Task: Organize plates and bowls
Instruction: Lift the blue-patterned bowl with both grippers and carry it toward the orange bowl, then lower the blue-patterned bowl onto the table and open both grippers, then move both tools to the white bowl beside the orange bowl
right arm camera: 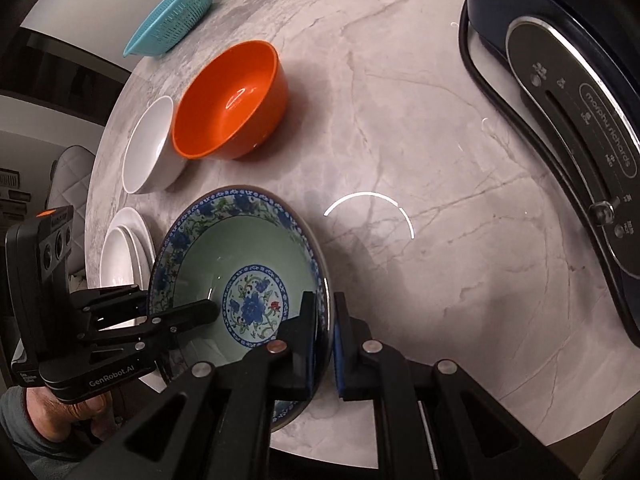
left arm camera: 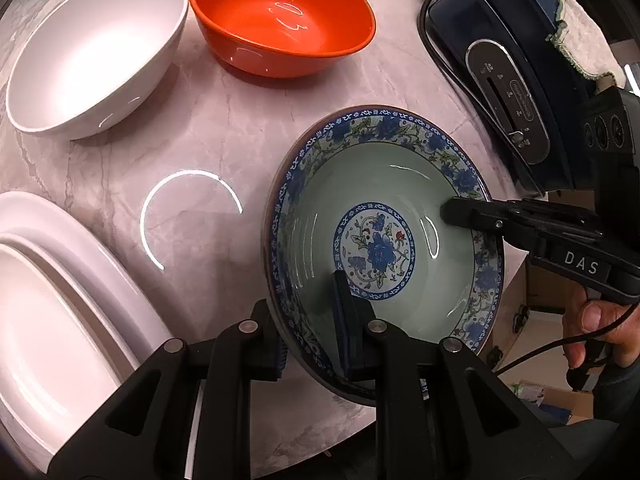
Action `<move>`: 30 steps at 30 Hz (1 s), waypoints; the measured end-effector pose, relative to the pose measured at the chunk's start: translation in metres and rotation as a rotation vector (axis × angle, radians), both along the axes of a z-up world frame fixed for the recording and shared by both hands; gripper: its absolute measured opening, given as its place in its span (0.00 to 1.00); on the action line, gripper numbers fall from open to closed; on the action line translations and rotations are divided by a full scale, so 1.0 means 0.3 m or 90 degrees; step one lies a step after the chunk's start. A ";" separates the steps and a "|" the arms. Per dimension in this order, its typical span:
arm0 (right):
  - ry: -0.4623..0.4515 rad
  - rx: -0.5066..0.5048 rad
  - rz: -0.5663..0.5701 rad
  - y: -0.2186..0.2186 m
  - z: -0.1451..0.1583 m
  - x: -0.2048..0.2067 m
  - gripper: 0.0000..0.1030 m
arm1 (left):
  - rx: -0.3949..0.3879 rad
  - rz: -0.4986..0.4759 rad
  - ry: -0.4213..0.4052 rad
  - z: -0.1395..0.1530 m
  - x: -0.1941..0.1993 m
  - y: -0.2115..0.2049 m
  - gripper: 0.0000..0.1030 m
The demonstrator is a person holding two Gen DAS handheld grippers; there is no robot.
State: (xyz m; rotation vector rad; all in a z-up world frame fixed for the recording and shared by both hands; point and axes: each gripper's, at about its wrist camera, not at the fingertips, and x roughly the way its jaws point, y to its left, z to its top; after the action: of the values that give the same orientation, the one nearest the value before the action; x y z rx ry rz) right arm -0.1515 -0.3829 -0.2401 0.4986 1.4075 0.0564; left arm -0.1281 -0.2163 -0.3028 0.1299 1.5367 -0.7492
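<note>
We grip floral bowl [left arm camera: 380, 240] by rim, both sides: left gripper [left arm camera: 312, 344] and right gripper [right arm camera: 325, 344] pinched narrow on it, wall between pads. Bowl tilted above table [right arm camera: 420, 160]. Risk: thin glossy rim slipping, dropping near orange bowl [right arm camera: 232, 104].

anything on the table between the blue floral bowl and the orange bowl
Nothing visible. The blue floral bowl, gripped at its rim by the left gripper and right gripper, faces only bare marble table up to the orange bowl. The white bowl sits beside the orange one, off that line.
</note>
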 end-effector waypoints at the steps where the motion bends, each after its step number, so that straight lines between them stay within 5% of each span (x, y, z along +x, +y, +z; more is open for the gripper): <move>1: -0.001 -0.001 0.003 -0.006 -0.006 -0.001 0.09 | 0.003 0.001 -0.005 -0.008 0.004 -0.009 0.16; 12: -0.012 0.006 0.024 -0.042 -0.036 -0.016 0.12 | -0.003 0.011 -0.001 -0.036 0.028 -0.048 0.24; 13: -0.010 0.006 0.026 -0.041 -0.038 -0.020 0.13 | -0.003 0.013 0.002 -0.033 0.030 -0.047 0.31; 14: -0.009 0.000 0.025 -0.044 -0.037 -0.028 0.17 | -0.005 0.015 -0.001 -0.019 0.028 -0.041 0.62; 15: -0.010 -0.002 0.025 -0.046 -0.032 -0.035 0.33 | -0.013 0.020 -0.011 0.006 0.023 -0.026 0.86; 16: -0.014 -0.003 0.025 -0.046 -0.024 -0.036 0.49 | -0.030 0.026 -0.023 0.043 0.020 -0.007 0.88; 18: -0.033 -0.019 0.024 -0.057 0.012 -0.055 0.55 | -0.048 0.036 -0.041 0.116 0.020 0.019 0.88; 21: -0.056 -0.054 0.036 -0.067 0.079 -0.073 0.55 | -0.069 0.073 -0.065 0.222 0.043 0.091 0.99; 24: -0.107 -0.055 0.053 -0.062 0.182 -0.073 0.55 | -0.084 0.122 -0.092 0.311 0.094 0.184 0.99; 30: -0.200 0.064 0.078 -0.014 0.353 0.070 0.55 | -0.025 0.161 -0.148 0.425 0.292 0.369 0.99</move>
State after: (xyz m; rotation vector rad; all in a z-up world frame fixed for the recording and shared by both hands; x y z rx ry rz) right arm -0.1304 -0.3870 -0.1343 0.4637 1.1291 0.2932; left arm -0.0405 -0.1056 -0.1753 -0.0072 1.2868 -0.5420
